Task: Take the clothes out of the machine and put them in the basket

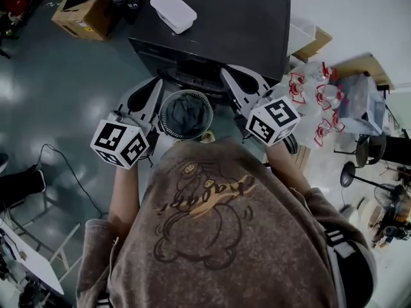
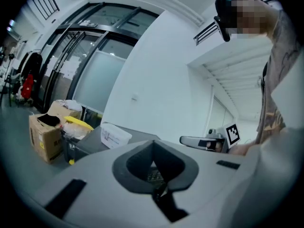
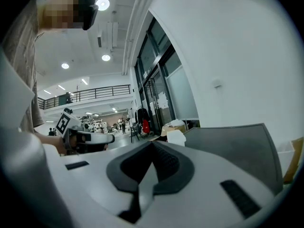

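- Ahead of the person, at the top of the head view, the dark machine (image 1: 244, 24) stands with its front facing them.
- Just before it, between both tools, a round basket (image 1: 162, 111) holds dark clothes (image 1: 186, 115), seemingly already transferred.
- Left gripper (image 2: 153, 146): jaws pressed together, empty, held about level, probably between trips.
- Right gripper (image 3: 152, 144): jaws likewise closed on nothing, beside the basket.

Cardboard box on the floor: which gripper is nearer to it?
Left. In the head view the left gripper is below and right of the cardboard box; the right gripper is farther right, at the machine front.
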A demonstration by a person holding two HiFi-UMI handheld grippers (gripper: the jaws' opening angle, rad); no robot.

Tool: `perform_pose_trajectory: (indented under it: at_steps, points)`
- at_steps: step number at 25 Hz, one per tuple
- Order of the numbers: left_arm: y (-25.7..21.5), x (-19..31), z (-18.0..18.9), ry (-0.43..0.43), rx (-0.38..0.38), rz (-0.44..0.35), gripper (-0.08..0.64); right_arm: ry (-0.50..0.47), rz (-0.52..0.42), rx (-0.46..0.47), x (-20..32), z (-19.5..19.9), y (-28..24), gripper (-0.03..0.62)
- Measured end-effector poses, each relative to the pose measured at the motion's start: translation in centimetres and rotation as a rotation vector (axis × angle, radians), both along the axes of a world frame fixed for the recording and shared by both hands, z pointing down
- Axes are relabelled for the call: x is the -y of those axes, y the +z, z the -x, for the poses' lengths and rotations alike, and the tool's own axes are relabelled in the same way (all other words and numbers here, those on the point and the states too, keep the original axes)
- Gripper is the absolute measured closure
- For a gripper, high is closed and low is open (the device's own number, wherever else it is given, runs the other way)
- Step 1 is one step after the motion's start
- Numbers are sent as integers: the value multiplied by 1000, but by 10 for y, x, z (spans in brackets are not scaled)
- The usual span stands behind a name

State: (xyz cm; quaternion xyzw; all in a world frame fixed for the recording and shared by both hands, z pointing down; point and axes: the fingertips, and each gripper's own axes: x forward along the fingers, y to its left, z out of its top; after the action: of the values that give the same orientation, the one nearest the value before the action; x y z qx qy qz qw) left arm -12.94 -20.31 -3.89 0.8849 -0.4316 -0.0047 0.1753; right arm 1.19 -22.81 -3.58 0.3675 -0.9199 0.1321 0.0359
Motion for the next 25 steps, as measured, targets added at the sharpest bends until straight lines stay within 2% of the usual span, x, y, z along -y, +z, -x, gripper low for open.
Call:
perform_pose_trajectory:
  at_steps: [4,7,12,19,25]
  points:
    - [-1,-2,4,-17,30,-72,554,-20,-50,32,3,3,-6,597]
    - [7,-1,10,-38,38,-99,554,-52,-63,14,4,10,2,597]
    - [24,-2,18,-86,20,-81,554,-62,-66,-7,3,14,19,599]
    - [44,-2,20,-105,21,-44,554,-78,-21,-17,-6,17,44,603]
    - [45,-5,22,-135,19,-37,554,-91,-12,-11,-5,20,42,603]
